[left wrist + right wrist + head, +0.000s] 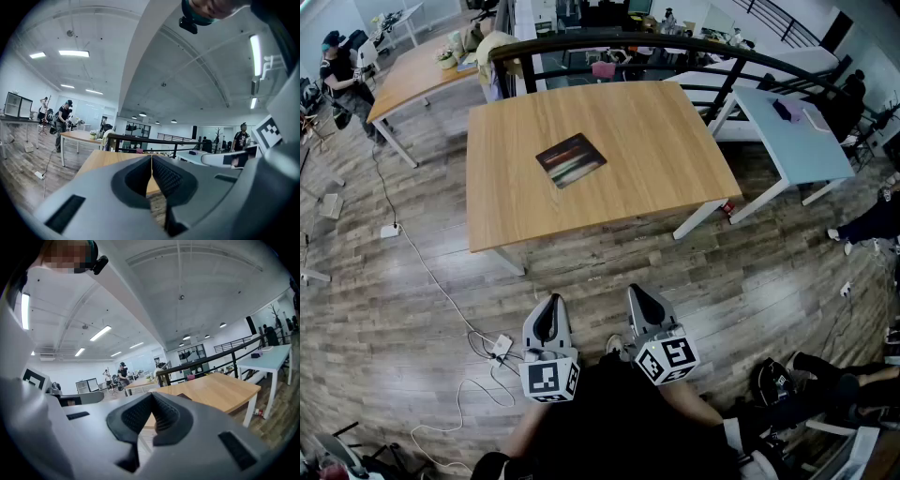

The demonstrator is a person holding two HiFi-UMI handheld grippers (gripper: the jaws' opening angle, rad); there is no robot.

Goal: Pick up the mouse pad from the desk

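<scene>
A dark mouse pad (571,159) with streaks of colour lies flat near the middle of a wooden desk (675,178). Both grippers hang well short of the desk, over the floor close to my body. My left gripper (547,314) is shut with nothing in it, and my right gripper (643,302) beside it is shut and empty too. In the left gripper view the closed jaws (151,161) point level toward the desk top (101,160). In the right gripper view the closed jaws (152,397) face the desk, with a corner of the mouse pad (184,396) showing just past them.
A white table (802,141) stands right of the desk, and another wooden table (417,70) at the back left. A black railing (609,42) runs behind the desk. A power strip and white cables (492,349) lie on the plank floor by my left gripper. A person (342,75) stands far left.
</scene>
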